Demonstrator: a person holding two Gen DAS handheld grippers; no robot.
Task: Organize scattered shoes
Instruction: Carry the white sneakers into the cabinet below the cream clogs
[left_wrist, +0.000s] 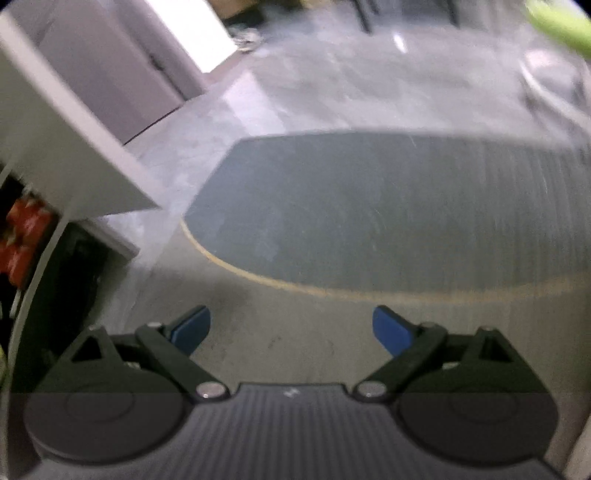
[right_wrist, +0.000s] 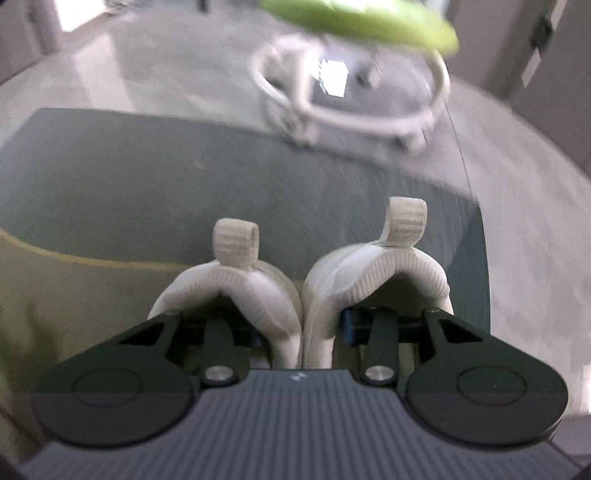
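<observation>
With pair of white knit slip-on shoes side by side over grey floor mat, right gripper clamped on inner collars, one finger in each; heels point far. Left gripper apart, empty.

White shoes of ribbed knit cloth; mat matt, finely ribbed; floor glossy.

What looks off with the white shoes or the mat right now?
Nothing stands out. The two white shoes sit side by side, heels level, pinched together at their inner collars by the right gripper. The mat lies flat.
</observation>
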